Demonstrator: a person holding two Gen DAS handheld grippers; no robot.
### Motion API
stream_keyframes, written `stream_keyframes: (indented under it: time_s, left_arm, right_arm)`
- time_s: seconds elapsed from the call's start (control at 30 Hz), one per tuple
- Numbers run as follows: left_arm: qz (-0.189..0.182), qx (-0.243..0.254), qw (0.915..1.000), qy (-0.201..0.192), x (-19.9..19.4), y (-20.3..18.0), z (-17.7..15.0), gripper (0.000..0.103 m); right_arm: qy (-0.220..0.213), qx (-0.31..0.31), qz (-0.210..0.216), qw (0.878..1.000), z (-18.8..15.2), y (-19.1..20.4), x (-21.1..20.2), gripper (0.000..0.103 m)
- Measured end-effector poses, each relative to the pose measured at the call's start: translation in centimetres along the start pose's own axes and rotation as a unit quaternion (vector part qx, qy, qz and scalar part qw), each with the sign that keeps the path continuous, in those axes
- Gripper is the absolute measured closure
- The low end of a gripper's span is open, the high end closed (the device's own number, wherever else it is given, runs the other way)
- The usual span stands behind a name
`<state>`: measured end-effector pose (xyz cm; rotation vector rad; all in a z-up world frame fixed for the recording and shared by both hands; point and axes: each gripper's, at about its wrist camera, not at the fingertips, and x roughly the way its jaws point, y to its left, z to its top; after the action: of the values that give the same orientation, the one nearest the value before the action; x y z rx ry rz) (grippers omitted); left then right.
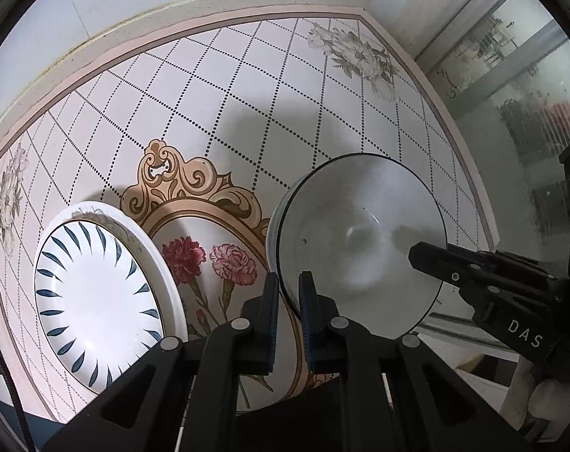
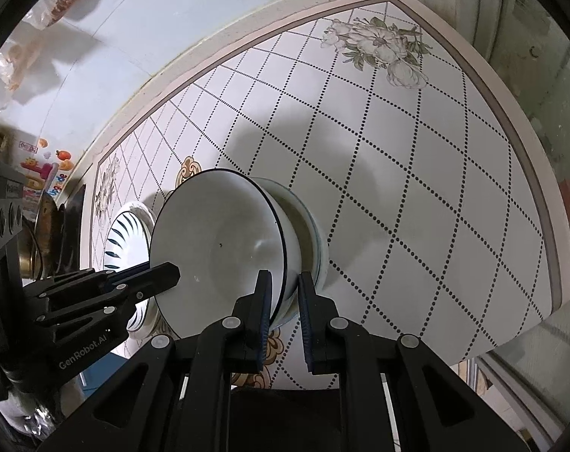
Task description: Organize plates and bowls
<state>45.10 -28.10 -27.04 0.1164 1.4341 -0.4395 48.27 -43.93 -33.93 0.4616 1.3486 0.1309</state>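
Note:
A white bowl with a dark rim (image 1: 360, 241) (image 2: 217, 248) is held over the patterned table. My left gripper (image 1: 288, 293) is shut on its left rim; it shows in the right wrist view (image 2: 172, 275). My right gripper (image 2: 285, 293) is shut on the opposite rim; it shows in the left wrist view (image 1: 417, 254). Under the bowl sits another bowl (image 2: 315, 237), the two nested or nearly so. A blue-leaf plate (image 1: 96, 301) (image 2: 124, 233) lies to the left on a larger white plate (image 1: 160, 260).
The table (image 1: 247, 94) (image 2: 435, 188) has a dotted diamond grid and flower prints, with a wall behind it. Its right edge drops off beside a glass door (image 1: 511, 86). A stove and pots (image 2: 47, 233) stand at far left.

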Motion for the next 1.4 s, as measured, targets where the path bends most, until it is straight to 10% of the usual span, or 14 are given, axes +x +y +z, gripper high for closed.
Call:
stream_keyframes:
  time_s: [0.9, 1.13, 1.23, 1.4]
  left_arm:
    - [0.016, -0.002, 0.9998, 0.015, -3.0, 0.2, -0.2, 0.087]
    - [0.014, 0.009, 0.9996, -0.023, -8.3, 0.7, -1.1, 0.065]
    - [0.002, 0.008, 0.9994, -0.034, -10.2, 0.7, -1.4, 0.033]
    - [-0.007, 0.009, 0.9986, -0.052, -12.6, 0.3, -2.0, 0.02]
  right_arm:
    - [0.013, -0.007, -0.043, 0.999, 0.6, 0.8, -1.1, 0.086]
    - [-0.021, -0.042, -0.068, 0.997, -0.8, 3.1, -5.9, 0.031]
    - [-0.028, -0.046, -0.059, 0.997, -1.6, 3.9, -7.6, 0.02]
    - [-0.046, -0.051, -0.059, 0.996, -2.8, 4.8, -10.1, 0.014]
